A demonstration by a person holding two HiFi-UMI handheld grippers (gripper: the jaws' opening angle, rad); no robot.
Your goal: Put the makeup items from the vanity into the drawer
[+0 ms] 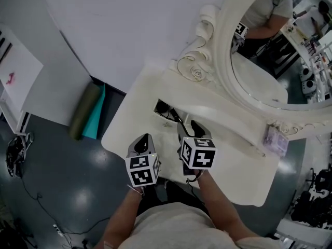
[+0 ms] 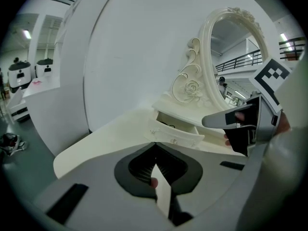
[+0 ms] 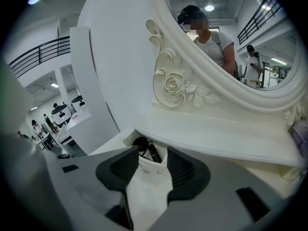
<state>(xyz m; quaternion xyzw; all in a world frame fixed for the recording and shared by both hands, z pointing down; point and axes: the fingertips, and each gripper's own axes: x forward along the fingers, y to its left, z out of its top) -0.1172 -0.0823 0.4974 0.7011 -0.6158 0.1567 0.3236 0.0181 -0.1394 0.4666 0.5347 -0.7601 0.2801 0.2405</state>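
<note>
The white vanity (image 1: 228,160) has a small drawer (image 2: 175,137) pulled open under the mirror shelf. Inside it lie dark makeup items (image 3: 143,146), a round black piece and a slim black tube; they also show as a dark patch (image 1: 164,108) in the head view. My right gripper (image 3: 153,159) hovers just in front of the open drawer, over its white front, jaws open and empty. It enters the left gripper view from the right (image 2: 231,121). My left gripper (image 2: 155,153) stays lower and left over the tabletop (image 1: 141,141), jaws shut with nothing between them.
An oval mirror (image 1: 270,45) in a carved white frame rises behind the drawer. A pale purple box (image 1: 275,140) sits on the shelf at the right. A rolled green and teal mat (image 1: 88,110) leans by the white wall panel, left of the vanity.
</note>
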